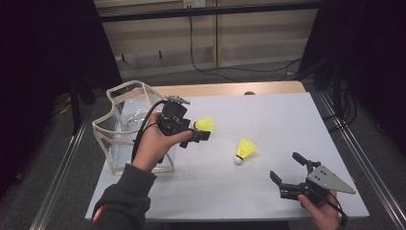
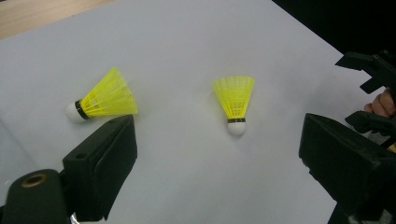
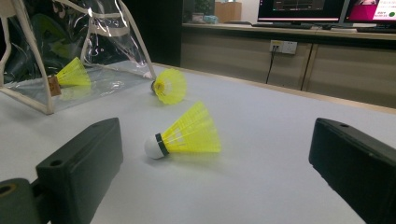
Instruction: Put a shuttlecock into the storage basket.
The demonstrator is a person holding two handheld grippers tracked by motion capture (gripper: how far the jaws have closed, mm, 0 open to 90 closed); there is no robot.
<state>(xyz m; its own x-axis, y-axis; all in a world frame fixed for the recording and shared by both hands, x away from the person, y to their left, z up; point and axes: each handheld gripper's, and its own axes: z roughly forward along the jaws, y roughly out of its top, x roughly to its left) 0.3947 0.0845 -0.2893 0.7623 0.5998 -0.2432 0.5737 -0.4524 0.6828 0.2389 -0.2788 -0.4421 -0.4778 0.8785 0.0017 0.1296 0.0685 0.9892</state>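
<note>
The clear bag (image 1: 125,125) sits behind the left gripper (image 1: 201,133), whose jaws stand apart and empty just above the near shuttlecock (image 1: 205,125). A light shuttlecock may roll off a jaw's nudge. The right gripper (image 1: 287,168) — jaws apart, empty — faces the second shuttlecock (image 3: 184,133); its view reveals a third shuttlecock (image 3: 72,73) inside the bag.

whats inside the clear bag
One yellow shuttlecock lies inside the clear bag, seen in the right gripper view. In the high view the left gripper hides some of it.
</note>
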